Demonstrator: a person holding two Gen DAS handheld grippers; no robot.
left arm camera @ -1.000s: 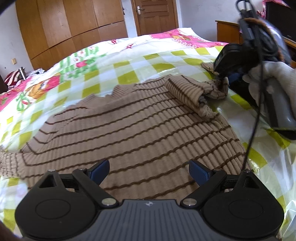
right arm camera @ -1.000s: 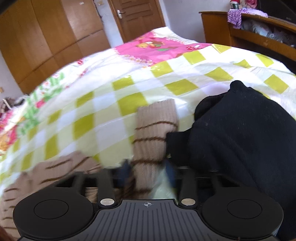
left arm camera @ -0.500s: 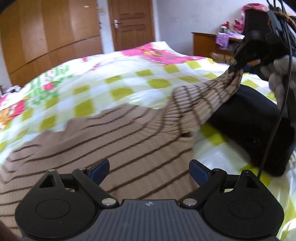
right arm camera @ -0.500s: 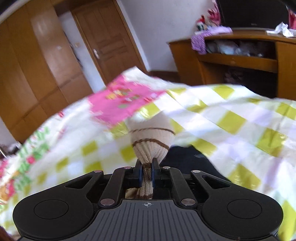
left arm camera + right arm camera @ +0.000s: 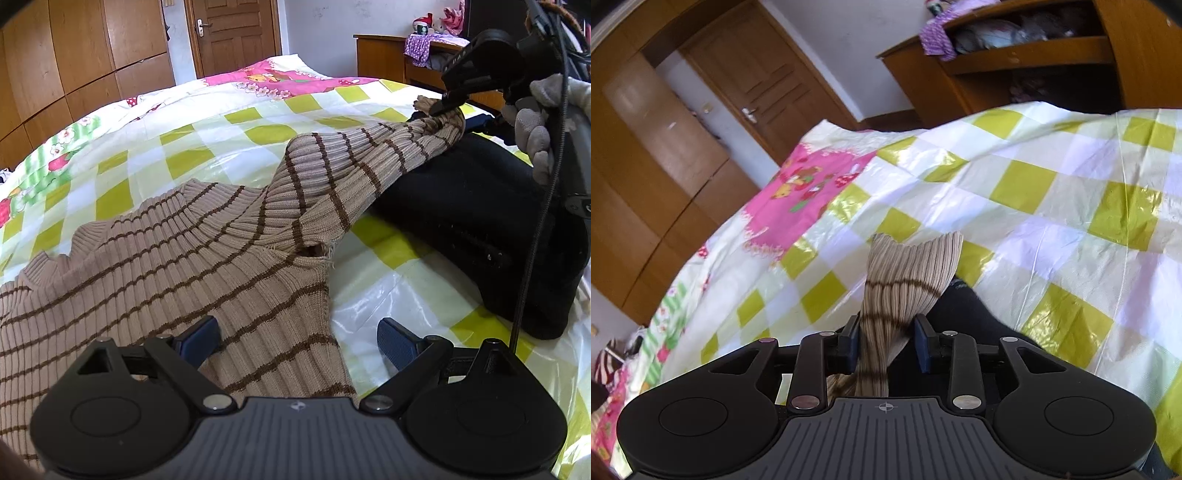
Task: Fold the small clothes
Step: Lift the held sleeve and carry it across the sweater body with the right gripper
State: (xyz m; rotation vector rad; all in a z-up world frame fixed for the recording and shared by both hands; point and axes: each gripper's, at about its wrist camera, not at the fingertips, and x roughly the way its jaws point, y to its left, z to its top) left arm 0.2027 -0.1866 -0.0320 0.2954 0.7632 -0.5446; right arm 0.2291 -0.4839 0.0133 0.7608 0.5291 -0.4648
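A tan sweater with thin brown stripes (image 5: 177, 258) lies flat on the bed. Its right sleeve (image 5: 351, 166) is pulled out and up to the right, over a black folded garment (image 5: 480, 221). In the left wrist view the right gripper (image 5: 443, 105) pinches the sleeve cuff in the air. In the right wrist view the cuff (image 5: 905, 280) passes between the right gripper's (image 5: 886, 347) blue pads, which stand a little apart around it. My left gripper (image 5: 295, 336) is open and empty, low over the sweater's right lower edge.
The bed has a shiny yellow-and-white checked cover (image 5: 221, 140) with a pink patch (image 5: 273, 77) at the far end. A wooden wardrobe (image 5: 74, 55) and door stand behind. A wooden shelf unit (image 5: 1015, 70) stands at the right.
The right gripper has lifted the sleeve cuff up and stretched it out to the right over the black garment, and its pads have parted slightly. The left gripper has shifted right along the sweater.
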